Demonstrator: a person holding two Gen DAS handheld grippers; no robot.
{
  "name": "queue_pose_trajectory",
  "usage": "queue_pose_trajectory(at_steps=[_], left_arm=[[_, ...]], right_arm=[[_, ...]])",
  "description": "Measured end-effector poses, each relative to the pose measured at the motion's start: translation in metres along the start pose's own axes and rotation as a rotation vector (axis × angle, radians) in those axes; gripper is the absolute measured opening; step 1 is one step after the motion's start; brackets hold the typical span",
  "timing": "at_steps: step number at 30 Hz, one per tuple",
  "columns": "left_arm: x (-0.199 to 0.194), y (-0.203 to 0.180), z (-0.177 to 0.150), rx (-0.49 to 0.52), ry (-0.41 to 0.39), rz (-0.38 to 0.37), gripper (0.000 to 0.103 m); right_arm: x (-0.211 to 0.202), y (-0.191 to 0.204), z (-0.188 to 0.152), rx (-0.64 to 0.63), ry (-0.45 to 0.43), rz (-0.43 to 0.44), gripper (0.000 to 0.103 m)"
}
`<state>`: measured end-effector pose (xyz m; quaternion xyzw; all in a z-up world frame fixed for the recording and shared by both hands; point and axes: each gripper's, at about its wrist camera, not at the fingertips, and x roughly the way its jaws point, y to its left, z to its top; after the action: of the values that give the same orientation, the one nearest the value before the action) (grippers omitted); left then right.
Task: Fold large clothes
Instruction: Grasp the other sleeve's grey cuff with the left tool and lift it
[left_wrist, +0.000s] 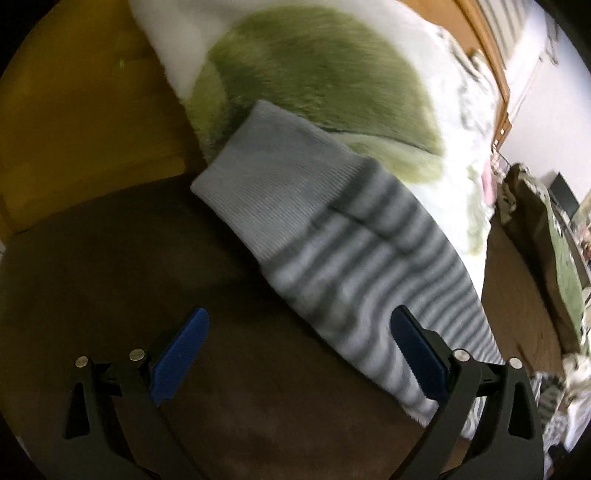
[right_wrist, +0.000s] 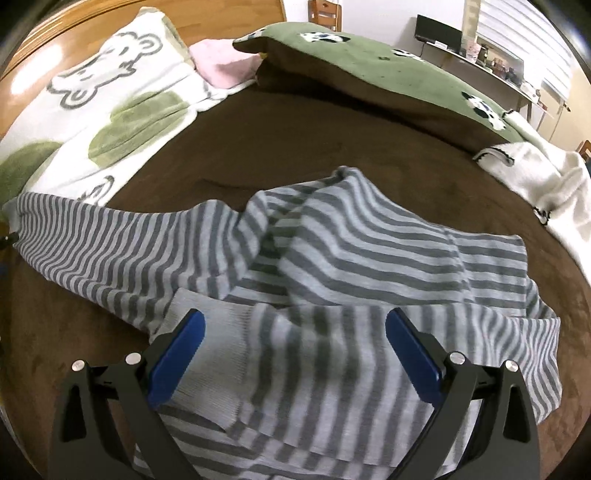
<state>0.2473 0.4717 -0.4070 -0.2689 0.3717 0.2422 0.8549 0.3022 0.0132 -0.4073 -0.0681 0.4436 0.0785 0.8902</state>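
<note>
Early going: striped sweater (right_wrist: 332, 258) lies rumpled and unfolded on the brown bed (right_wrist: 295, 140), left gripper (left_wrist: 299, 347) and right gripper (right_wrist: 295, 347) both gaping wide, holding nothing.

Home bedroom: bed (right_wrist: 332, 122), bear-print blanket (right_wrist: 110, 85), wooden headboard (right_wrist: 229, 22).

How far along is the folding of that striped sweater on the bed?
Early stage. The striped sweater lies rumpled on the brown bedspread, body bunched, one sleeve stretched out onto the white blanket. Nothing is gripped: the left gripper and right gripper are both open. Flattening and every fold remain.
</note>
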Motion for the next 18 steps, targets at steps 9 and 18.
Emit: queue_pose_trajectory(at_steps=[9, 18], left_arm=[[0.035, 0.011, 0.026, -0.001, 0.038, -0.06, 0.047], [0.004, -0.016, 0.022, 0.044, -0.094, -0.036, 0.015]], right_arm=[[0.011, 0.014, 0.005, 0.015, 0.003, -0.007, 0.097], [0.021, 0.033, 0.011, 0.004, 0.028, 0.027, 0.097]])
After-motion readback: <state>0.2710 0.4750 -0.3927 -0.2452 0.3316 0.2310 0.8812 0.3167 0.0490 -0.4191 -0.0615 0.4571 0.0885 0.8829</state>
